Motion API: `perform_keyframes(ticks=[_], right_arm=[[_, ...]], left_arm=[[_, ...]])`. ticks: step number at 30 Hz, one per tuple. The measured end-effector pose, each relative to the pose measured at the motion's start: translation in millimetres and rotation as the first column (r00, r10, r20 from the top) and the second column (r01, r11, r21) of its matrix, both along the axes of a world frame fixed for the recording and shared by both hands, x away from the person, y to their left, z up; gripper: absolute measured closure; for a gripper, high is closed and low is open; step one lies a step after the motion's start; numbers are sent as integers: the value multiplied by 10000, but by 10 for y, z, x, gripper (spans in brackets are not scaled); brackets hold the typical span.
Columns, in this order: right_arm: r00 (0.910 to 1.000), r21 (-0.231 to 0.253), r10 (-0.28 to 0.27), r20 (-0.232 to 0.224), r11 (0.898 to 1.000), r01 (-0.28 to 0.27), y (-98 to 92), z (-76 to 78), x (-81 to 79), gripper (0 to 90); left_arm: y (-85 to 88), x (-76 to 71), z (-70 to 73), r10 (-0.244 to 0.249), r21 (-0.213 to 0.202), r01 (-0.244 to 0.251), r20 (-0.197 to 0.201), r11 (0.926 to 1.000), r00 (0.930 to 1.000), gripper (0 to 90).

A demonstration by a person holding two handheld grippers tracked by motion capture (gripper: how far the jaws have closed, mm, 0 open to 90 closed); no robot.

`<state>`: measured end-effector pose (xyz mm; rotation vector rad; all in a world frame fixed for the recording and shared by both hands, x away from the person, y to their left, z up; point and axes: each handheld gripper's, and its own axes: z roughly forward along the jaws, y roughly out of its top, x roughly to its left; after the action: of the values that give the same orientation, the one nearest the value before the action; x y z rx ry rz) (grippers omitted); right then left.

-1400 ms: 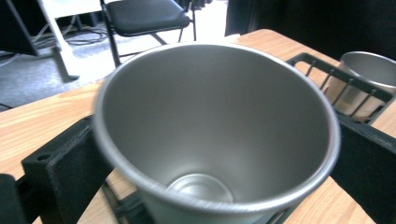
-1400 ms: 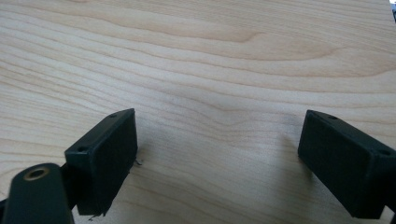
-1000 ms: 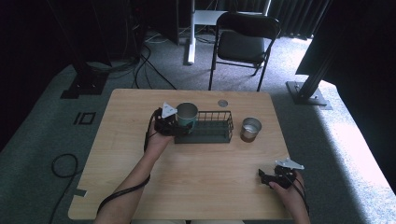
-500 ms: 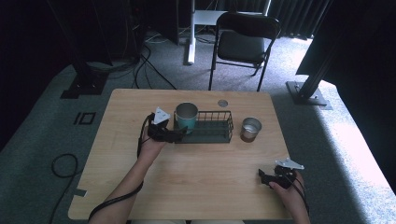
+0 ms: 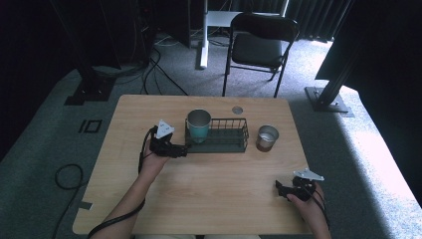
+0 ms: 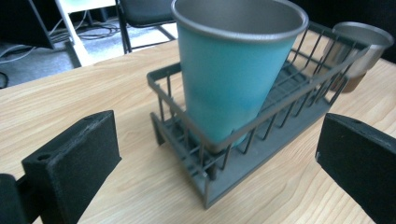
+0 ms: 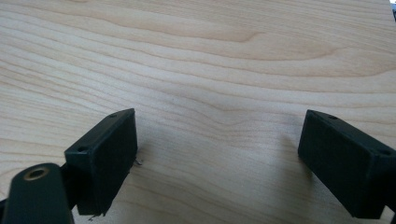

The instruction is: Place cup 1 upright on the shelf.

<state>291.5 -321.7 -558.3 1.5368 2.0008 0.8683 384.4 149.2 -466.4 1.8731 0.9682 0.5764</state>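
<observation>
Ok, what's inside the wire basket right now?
The teal cup stands upright in the wire basket's near end; the rest looks bare. The cup's base hides the floor beneath it.

Premises are presenting as a lab or studio: black rig stands (image 5: pixel 84 74), floor cables (image 5: pixel 159 59), folding chair (image 5: pixel 261 42), grey carpet surrounding one wooden table (image 5: pixel 199 189).

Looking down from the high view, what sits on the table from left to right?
Left gripper → teal cup standing in the wire basket → small metal cup → right gripper.
</observation>
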Motion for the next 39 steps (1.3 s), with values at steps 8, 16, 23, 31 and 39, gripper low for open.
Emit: perform_keyframes(ticks=[8,16,23,31,39], right_arm=[[10000,-3,0,4,10000,0,0,-1,-1,115],[10000,-4,1,10,10000,-1,0,-1,-1,114],[10000,-6,1,10,10000,-1,0,-1,-1,114],[10000,-4,0,10,10000,0,0,-1,-2,115],[10000,-3,4,7,10000,-4,0,-1,-1,114]], left_arm=[[168,-157,-39,7,-1,-7,-9,10000,10000,3],[350,-302,-143,295,74,-293,-236,9995,9993,2],[480,-395,-244,438,32,-437,-501,9990,9978,3],[596,-513,-383,472,25,-472,-796,9989,9957,2],[782,-630,-500,701,19,-703,-1101,9975,9914,3]])
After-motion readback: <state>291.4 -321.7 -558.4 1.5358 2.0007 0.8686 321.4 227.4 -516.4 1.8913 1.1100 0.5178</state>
